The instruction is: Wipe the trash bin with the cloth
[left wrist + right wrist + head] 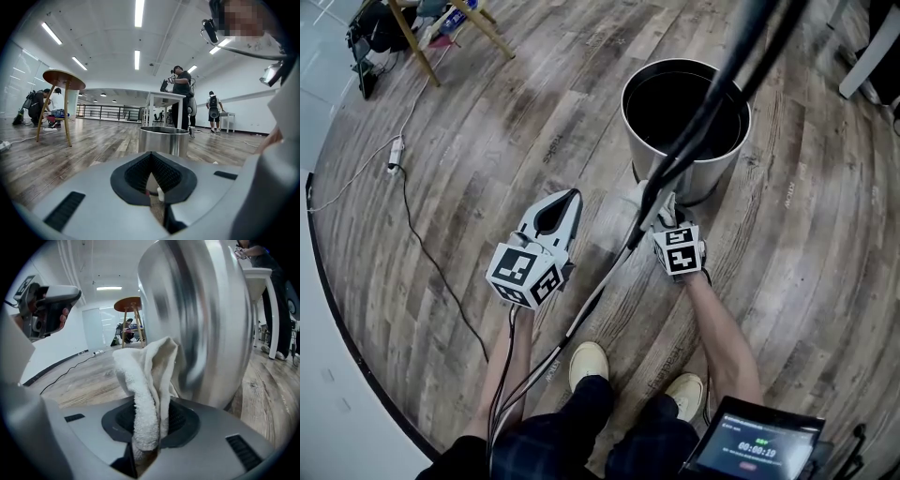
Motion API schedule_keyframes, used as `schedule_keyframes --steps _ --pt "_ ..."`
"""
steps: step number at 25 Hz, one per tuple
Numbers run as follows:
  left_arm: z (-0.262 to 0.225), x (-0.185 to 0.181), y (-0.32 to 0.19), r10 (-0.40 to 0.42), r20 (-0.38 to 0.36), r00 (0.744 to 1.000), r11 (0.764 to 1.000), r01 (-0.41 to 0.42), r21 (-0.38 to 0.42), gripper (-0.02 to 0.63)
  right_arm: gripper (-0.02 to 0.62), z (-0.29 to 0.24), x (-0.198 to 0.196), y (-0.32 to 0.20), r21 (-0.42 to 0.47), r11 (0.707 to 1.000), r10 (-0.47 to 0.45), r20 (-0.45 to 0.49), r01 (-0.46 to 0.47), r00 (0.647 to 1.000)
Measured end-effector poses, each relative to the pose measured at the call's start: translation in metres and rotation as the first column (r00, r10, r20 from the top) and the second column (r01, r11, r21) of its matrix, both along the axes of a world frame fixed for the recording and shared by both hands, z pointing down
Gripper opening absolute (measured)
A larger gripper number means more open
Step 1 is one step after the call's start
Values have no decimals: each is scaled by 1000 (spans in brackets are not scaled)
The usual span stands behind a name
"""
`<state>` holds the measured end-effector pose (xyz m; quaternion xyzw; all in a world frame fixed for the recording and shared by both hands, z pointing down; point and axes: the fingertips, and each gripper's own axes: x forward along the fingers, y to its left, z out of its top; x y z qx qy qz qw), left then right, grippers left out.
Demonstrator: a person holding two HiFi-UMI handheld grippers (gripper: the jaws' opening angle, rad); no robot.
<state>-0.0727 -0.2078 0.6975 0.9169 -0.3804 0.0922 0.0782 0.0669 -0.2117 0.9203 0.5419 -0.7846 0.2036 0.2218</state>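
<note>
The silver trash bin (684, 122) stands upright on the wood floor, its dark inside open to view. My right gripper (662, 200) is at the bin's lower front wall, shut on a white terry cloth (649, 192). In the right gripper view the cloth (149, 380) sticks up folded from between the jaws and lies against the bin's shiny wall (201, 319). My left gripper (571, 196) hovers to the left of the bin, apart from it, jaws shut on nothing. From the left gripper view, the bin (164, 139) stands just ahead of the left gripper (151, 157).
A black cable (422, 239) and a white power strip (394, 155) lie on the floor at left. Wooden stool legs (422, 42) stand at the far left, a white leg (870, 52) at the far right. The person's shoes (589, 361) and a screen (755, 445) are near.
</note>
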Motion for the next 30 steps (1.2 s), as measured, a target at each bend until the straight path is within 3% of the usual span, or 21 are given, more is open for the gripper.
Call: schedule_keyframes --steps 10,19,30 --pt "-7 -5 4 -15 1 1000 1000 15 10 -3 91 8 66 27 -3 986 165 76 -165 983" --pt "-8 2 5 -6 8 1000 1000 5 18 -3 91 10 150 28 -16 941 339 82 -339 937" --pt "-7 0 5 -18 1 1000 1000 18 12 -3 91 -12 164 42 39 936 341 154 -351 927"
